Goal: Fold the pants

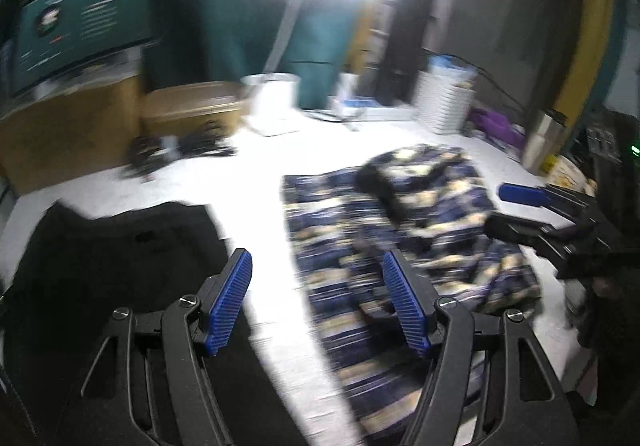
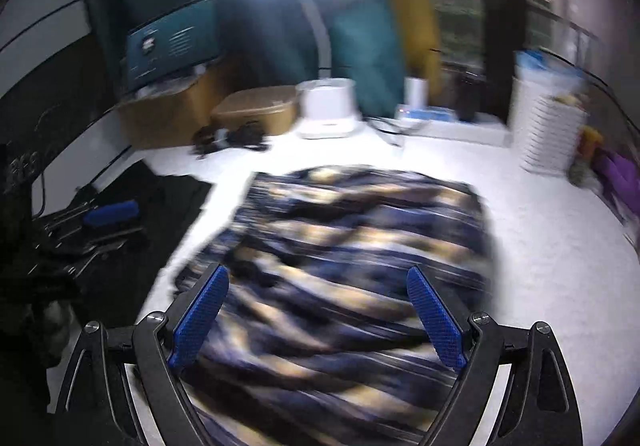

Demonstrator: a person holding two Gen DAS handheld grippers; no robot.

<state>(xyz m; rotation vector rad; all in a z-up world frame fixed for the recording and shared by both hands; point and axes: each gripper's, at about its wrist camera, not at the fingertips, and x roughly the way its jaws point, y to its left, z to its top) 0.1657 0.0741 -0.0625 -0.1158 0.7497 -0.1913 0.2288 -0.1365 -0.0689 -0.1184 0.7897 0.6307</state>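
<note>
The pants (image 1: 404, 206), navy with cream patches, lie crumpled and partly folded on the white table (image 1: 260, 174). My left gripper (image 1: 316, 258) hangs open over the table at the pants' left edge, with nothing between its blue pads. At the right of this view, my right gripper (image 1: 496, 210) reaches in over the pants' far side. In the right wrist view the pants (image 2: 360, 226) spread under my right gripper (image 2: 317, 270), which is wide open and holds no cloth. My left gripper (image 2: 120, 224) shows at the left there. Both views are motion-blurred.
A black cloth (image 1: 120, 258) lies left of the pants. Along the back stand cardboard boxes (image 1: 192, 110), a white pot (image 1: 276, 94), a white ribbed basket (image 1: 444, 102), a tangle of cables (image 1: 176, 150) and a monitor (image 1: 84, 22). Purple items (image 1: 496, 126) sit at the right.
</note>
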